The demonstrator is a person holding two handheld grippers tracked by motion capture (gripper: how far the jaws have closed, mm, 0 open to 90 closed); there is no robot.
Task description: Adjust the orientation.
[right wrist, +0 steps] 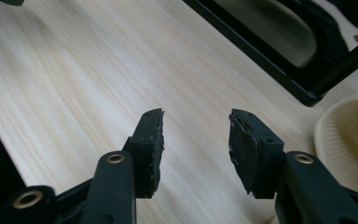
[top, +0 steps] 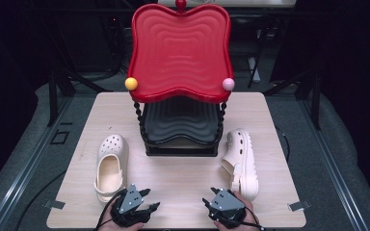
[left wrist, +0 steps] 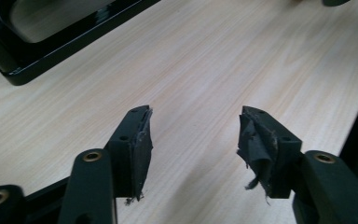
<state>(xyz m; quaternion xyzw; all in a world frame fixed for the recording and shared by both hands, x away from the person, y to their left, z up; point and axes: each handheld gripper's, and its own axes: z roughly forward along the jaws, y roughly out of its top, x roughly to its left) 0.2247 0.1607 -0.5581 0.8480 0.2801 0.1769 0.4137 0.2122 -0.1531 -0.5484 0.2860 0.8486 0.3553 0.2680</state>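
Note:
Two cream clogs lie on the wooden table (top: 183, 178). The left clog (top: 111, 164) sits upright with its opening up. The right clog (top: 242, 162) lies tipped on its side, and its sole edge (right wrist: 349, 140) shows at the right of the right gripper view. My left gripper (top: 151, 198) hovers near the front edge, just right of the left clog's heel, open and empty (left wrist: 196, 114). My right gripper (top: 209, 195) is left of the right clog's heel, also open with nothing between its pads (right wrist: 196, 114).
A two-tier rack stands at the table's back middle, with a red wavy tray (top: 179, 48) on top and a black tray (top: 180, 120) below. Its black base frame (left wrist: 51, 51) (right wrist: 279, 70) shows in both gripper views. Bare wood lies between the grippers and the rack.

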